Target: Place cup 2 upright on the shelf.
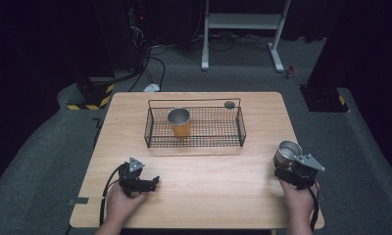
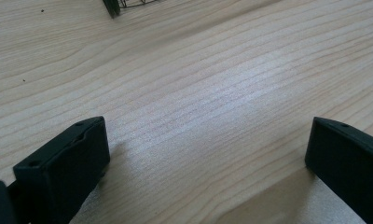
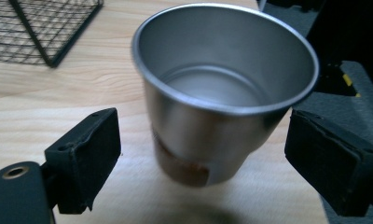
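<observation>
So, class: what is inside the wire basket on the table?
An orange cup with a metal rim stands upright in the wire basket, towards its left side. A small dark round thing sits at the back rail. The cup's inside cannot be seen.

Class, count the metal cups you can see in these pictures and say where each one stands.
2. One metal cup stands inside the wire basket; the other cup is on the table's right side, between the right hand-held gripper's open jaws.

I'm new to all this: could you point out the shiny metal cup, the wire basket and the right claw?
Metal cup [image 3: 222, 100], right gripper view, on its side wall below the rim.
Wire basket [image 1: 194, 144], high view, on its near rim.
Right claw [image 3: 203, 163], right gripper view, midway between its two black tips.
</observation>
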The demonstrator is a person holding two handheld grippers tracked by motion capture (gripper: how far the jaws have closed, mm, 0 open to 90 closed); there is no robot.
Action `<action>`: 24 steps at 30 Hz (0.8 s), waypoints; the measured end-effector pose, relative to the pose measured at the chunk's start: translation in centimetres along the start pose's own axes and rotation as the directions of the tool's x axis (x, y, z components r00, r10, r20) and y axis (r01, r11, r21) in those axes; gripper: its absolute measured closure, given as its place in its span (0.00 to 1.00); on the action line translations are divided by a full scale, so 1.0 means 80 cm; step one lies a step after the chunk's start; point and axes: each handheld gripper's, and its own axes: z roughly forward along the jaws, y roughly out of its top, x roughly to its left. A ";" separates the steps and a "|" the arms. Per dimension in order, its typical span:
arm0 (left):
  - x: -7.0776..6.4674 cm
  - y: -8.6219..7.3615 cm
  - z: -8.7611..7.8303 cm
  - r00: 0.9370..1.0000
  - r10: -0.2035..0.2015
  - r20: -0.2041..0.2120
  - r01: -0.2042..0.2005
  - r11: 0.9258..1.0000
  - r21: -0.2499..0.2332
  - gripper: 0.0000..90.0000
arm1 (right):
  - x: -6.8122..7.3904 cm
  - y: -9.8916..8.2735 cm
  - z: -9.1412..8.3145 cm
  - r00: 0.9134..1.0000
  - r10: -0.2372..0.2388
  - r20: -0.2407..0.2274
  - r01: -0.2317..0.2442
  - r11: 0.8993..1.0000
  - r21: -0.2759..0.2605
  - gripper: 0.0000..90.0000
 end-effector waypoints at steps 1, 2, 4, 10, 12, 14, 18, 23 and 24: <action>0.000 0.000 0.000 1.000 0.000 0.000 0.000 1.000 0.000 0.00 | -0.001 0.002 0.002 1.000 0.003 -0.002 -0.003 1.000 0.000 0.12; 0.000 0.000 0.000 1.000 0.000 0.000 0.000 1.000 0.000 0.00 | -0.002 0.002 0.004 1.000 0.002 0.002 -0.002 1.000 -0.001 0.12; 0.000 0.000 0.000 1.000 0.000 0.000 0.000 1.000 0.000 0.00 | -0.005 0.004 0.009 1.000 0.023 -0.010 -0.023 1.000 -0.012 0.12; 0.000 0.000 0.000 1.000 0.000 0.000 0.000 1.000 0.000 0.00 | -0.006 0.013 0.020 1.000 0.028 -0.013 -0.029 1.000 -0.009 0.14; 0.000 0.000 0.000 1.000 0.000 0.000 0.000 1.000 0.000 0.00 | -0.004 0.015 0.023 1.000 0.026 -0.009 -0.026 1.000 -0.005 0.14; 0.000 0.000 0.000 1.000 0.000 0.000 0.000 1.000 0.001 0.00 | -0.003 0.016 0.025 1.000 0.027 -0.006 -0.027 1.000 -0.005 0.15; 0.000 0.000 0.000 1.000 0.000 -0.001 0.000 1.000 0.000 0.00 | -0.003 0.016 0.026 0.999 0.040 -0.005 -0.041 0.999 -0.012 0.19; 0.000 0.000 0.000 1.000 0.000 -0.001 0.000 1.000 0.000 0.00 | -0.003 0.017 0.025 0.999 0.050 -0.001 -0.050 0.999 -0.011 0.20; 0.000 0.000 0.000 1.000 0.000 -0.001 0.000 1.000 0.001 0.00 | -0.003 0.017 0.025 0.999 0.043 -0.004 -0.043 0.999 -0.013 0.20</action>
